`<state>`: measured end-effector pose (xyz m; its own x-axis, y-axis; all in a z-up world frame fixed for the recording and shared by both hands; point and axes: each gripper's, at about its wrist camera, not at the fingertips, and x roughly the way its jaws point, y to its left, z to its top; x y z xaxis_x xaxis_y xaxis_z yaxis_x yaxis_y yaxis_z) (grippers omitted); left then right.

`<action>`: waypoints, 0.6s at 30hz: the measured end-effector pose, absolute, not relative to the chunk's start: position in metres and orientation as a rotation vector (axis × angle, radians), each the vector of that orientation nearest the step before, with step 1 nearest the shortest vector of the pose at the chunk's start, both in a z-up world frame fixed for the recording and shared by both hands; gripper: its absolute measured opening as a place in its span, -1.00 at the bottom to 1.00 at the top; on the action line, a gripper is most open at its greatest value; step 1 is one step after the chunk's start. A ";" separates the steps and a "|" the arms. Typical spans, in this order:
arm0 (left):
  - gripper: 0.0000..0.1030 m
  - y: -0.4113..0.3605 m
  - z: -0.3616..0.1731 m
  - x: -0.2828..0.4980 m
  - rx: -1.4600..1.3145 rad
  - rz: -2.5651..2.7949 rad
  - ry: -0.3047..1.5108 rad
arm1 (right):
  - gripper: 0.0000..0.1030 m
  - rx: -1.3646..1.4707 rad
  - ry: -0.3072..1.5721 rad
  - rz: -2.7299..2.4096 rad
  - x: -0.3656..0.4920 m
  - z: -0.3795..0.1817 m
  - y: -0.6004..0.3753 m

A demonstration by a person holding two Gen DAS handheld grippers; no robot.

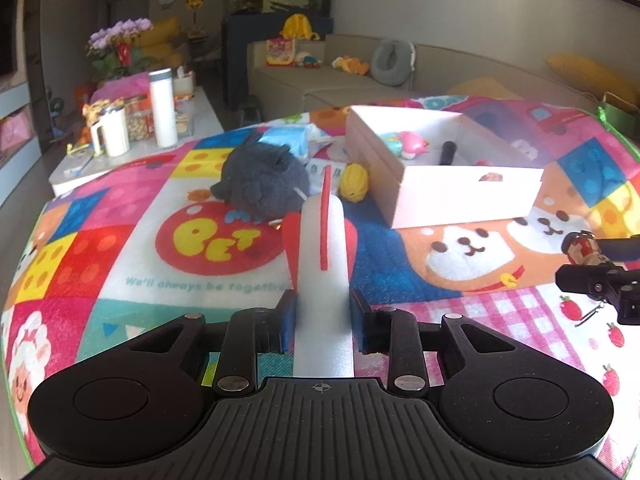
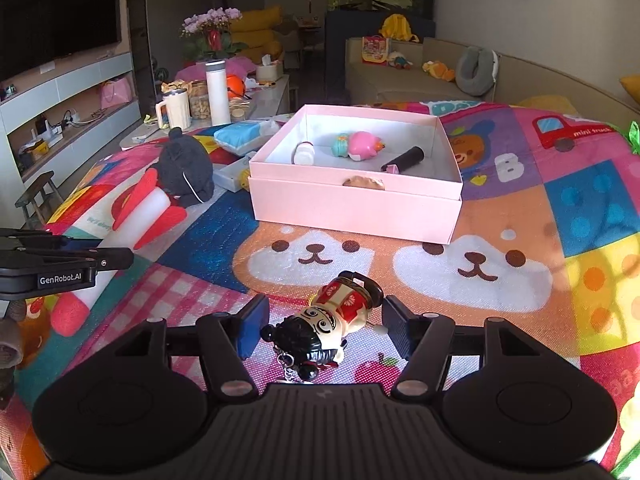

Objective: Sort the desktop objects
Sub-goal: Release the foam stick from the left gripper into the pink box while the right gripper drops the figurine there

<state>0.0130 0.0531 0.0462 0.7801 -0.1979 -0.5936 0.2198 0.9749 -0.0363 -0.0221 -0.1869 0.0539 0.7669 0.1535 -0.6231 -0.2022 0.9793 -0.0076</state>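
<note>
My left gripper [image 1: 324, 320] is shut on a white foam rocket [image 1: 324, 248] with red fins, its blue pads pressing the body on both sides and the nose pointing away. In the right wrist view, that rocket [image 2: 140, 216] slants above the mat. My right gripper [image 2: 324, 330] is shut on a small doll keychain [image 2: 336, 316] with black hair buns and a red and cream robe, its head toward the camera. Ahead stands an open pink box [image 2: 352, 208] holding a pink toy [image 2: 362, 145], a black cylinder [image 2: 404, 159] and a small white bottle [image 2: 304, 153].
A grey plush [image 1: 260, 184] lies on the colourful play mat [image 1: 120, 248], left of the box. A yellow toy [image 1: 354, 182] and a blue tissue pack [image 1: 288, 140] lie beside it. A low table with a white flask [image 1: 163, 108] and mug stands at the far left, a sofa behind.
</note>
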 end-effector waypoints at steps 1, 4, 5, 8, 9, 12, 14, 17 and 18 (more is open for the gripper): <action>-0.39 0.050 0.052 0.010 0.040 -0.241 0.620 | 0.22 -0.080 0.657 0.196 -0.024 0.058 -0.188; -0.39 0.038 0.075 0.003 0.038 -0.290 0.555 | 0.22 -0.086 0.608 0.188 -0.031 0.076 -0.195; -0.39 0.035 0.084 0.001 0.036 -0.308 0.531 | 0.22 -0.084 0.591 0.186 -0.033 0.081 -0.198; -0.39 0.027 0.109 -0.001 0.025 -0.346 0.462 | 0.22 -0.064 0.533 0.173 -0.038 0.103 -0.209; -0.39 0.023 0.117 0.001 0.023 -0.366 0.447 | 0.22 -0.055 0.514 0.168 -0.038 0.110 -0.214; -0.39 0.006 0.142 0.021 0.040 -0.415 0.393 | 0.22 -0.028 0.473 0.157 -0.027 0.134 -0.226; -0.39 -0.007 0.158 0.042 0.032 -0.446 0.353 | 0.22 -0.002 0.444 0.145 -0.008 0.156 -0.234; -0.39 -0.028 0.178 0.084 0.011 -0.450 0.297 | 0.22 0.050 0.398 0.134 0.034 0.191 -0.244; -0.32 -0.033 0.182 0.102 -0.021 -0.456 0.300 | 0.22 0.062 0.392 0.125 0.051 0.201 -0.247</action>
